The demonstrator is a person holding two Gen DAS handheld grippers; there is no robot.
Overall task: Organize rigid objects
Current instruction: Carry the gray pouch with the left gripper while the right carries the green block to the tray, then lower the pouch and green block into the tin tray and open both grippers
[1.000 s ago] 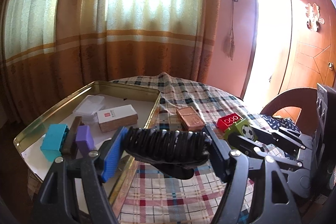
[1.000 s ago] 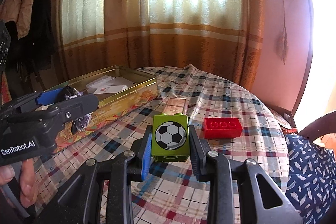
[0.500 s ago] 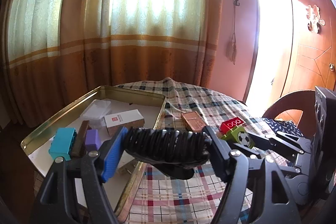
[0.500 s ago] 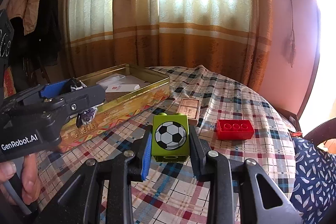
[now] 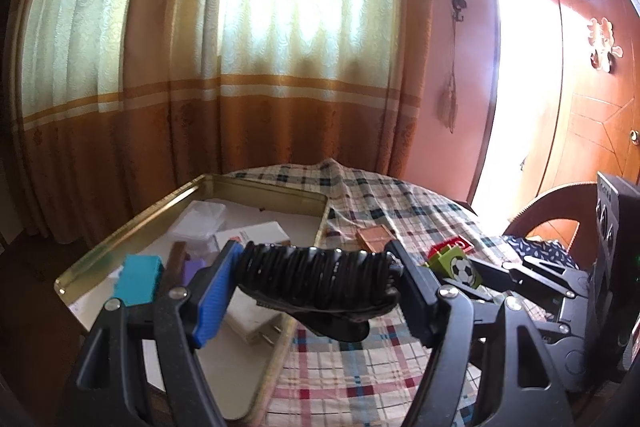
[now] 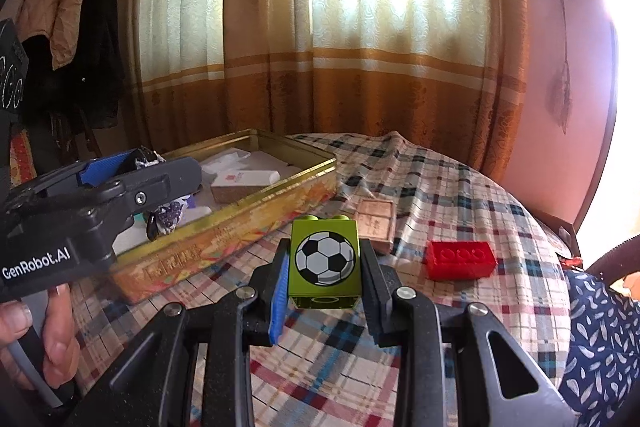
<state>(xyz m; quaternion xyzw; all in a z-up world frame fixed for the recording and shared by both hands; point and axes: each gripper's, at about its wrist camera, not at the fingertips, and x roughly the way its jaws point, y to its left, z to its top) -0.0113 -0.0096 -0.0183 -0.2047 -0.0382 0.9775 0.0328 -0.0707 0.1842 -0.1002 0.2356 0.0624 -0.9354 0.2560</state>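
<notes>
My left gripper is shut on a black ribbed hair clip and holds it over the near right edge of the gold tin tray. My right gripper is shut on a green block with a football print, raised above the checked tablecloth. The tin tray also shows in the right wrist view at left, with the left gripper above it. A red brick and a copper-coloured box lie on the cloth right of the tray.
In the tray lie a teal block, a purple block, a white and brown box and a clear plastic box. A wooden chair stands at the right. Curtains hang behind the round table.
Both grippers have risen and tilted slightly, each keeping its object. The tray and the table's objects sit lower in view. Nothing was released.
</notes>
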